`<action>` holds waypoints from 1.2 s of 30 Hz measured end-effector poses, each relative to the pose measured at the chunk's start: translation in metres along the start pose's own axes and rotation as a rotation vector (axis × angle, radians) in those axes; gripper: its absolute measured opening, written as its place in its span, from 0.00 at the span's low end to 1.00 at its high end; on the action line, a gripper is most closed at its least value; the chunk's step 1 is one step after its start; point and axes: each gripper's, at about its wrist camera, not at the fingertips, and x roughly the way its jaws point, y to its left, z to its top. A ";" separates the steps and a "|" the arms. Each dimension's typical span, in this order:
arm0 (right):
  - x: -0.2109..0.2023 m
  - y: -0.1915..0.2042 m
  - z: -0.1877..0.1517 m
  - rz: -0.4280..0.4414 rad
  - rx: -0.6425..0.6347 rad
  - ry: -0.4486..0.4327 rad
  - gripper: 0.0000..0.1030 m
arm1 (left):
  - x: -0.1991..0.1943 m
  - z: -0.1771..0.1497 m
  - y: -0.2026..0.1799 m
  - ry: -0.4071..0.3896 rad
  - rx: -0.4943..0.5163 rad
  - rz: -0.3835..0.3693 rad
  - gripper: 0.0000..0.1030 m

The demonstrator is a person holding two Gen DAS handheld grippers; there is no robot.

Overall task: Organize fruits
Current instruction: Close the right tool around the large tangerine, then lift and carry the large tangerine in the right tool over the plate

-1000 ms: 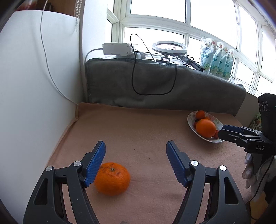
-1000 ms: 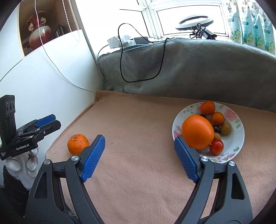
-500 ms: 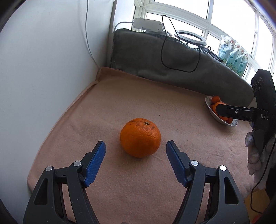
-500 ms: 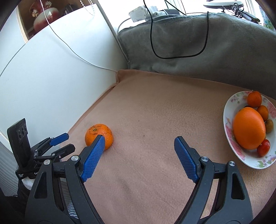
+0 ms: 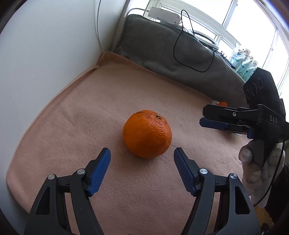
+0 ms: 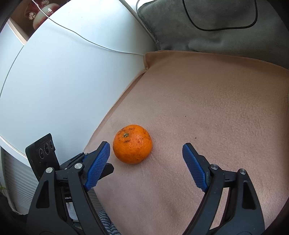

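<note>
A single mandarin orange lies on the peach blanket, stem up. My left gripper hangs open just short of it, with the fruit centred ahead of the gap and clear of both blue pads. In the right wrist view the same orange sits just beyond the left pad of my open right gripper, not touching it. From the left wrist view the right gripper comes in side-on from the right, held by a gloved hand. A small orange fruit of the far plate peeks out behind it.
A white wall bounds the blanket on the left. A grey cushion with a black cable lies along the back, under a window sill with a power strip and packets. The left gripper's camera housing shows at the blanket's near corner.
Both grippers swung toward the lone orange and sank. It moved from beside the left gripper's left pad to centre. The plate of fruit slid out of the right wrist view.
</note>
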 end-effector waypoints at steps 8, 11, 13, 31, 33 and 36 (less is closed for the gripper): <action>0.036 0.009 0.003 0.056 0.004 0.067 0.82 | 0.007 0.001 0.002 0.023 0.002 -0.034 0.70; 0.046 0.010 0.003 0.062 0.002 0.085 0.82 | 0.011 0.002 0.004 0.028 -0.004 -0.043 0.70; 0.051 0.009 0.004 0.070 0.009 0.094 0.82 | 0.012 0.002 0.007 0.032 -0.012 -0.049 0.70; 0.082 0.002 0.011 0.115 0.052 0.140 0.70 | 0.022 0.003 0.007 0.053 -0.015 -0.105 0.56; 0.084 -0.001 0.012 0.123 0.060 0.139 0.70 | 0.022 0.003 0.006 0.050 -0.011 -0.104 0.55; 0.085 -0.002 0.012 0.128 0.057 0.139 0.69 | 0.021 0.002 0.005 0.047 0.001 -0.098 0.55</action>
